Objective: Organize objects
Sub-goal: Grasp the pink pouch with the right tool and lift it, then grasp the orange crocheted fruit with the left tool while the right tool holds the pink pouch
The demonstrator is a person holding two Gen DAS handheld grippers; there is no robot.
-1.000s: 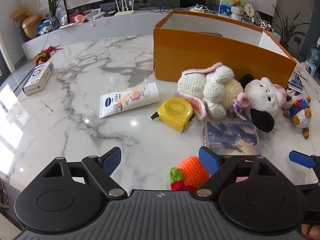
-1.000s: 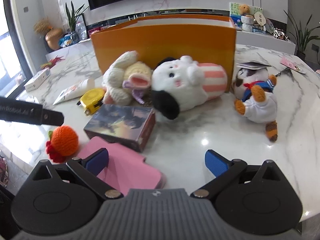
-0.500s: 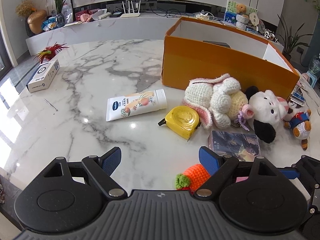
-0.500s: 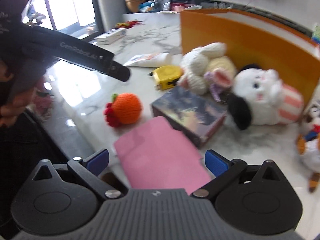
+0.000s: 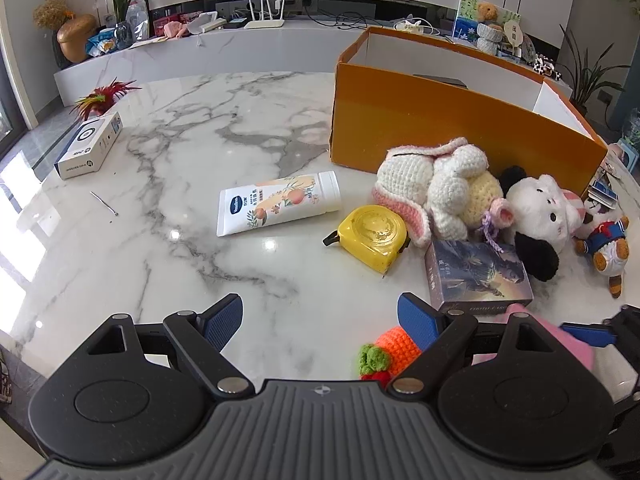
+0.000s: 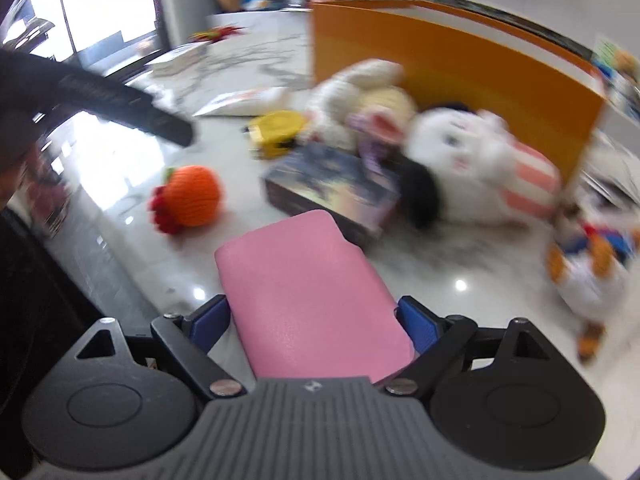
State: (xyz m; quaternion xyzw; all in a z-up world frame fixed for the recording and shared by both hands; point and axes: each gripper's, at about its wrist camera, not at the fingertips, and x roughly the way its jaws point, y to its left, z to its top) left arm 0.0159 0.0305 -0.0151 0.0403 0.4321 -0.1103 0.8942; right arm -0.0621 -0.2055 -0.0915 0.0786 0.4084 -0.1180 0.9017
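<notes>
My right gripper (image 6: 314,320) is closing around a flat pink case (image 6: 312,296); its blue pads (image 6: 416,322) touch the case's two long edges. The case lies at the table's front, just before a dark picture box (image 6: 332,188). In the left wrist view the same case (image 5: 560,338) shows at the lower right. My left gripper (image 5: 320,320) hangs open over bare marble with nothing between its fingers, and a crochet orange fruit (image 5: 396,350) sits beside its right finger. An orange cardboard box (image 5: 440,128) stands open behind the toys.
A crochet rabbit (image 5: 436,188), a white plush dog (image 5: 540,208), a small doll (image 5: 604,240), a yellow tape measure (image 5: 372,236) and a lotion tube (image 5: 280,204) lie before the box. A white carton (image 5: 88,144) and a metal pin (image 5: 104,203) lie far left.
The right gripper has rolled and swung left onto the pink case, and its jaws have narrowed from wide open to the case's edges. The left gripper has hardly moved.
</notes>
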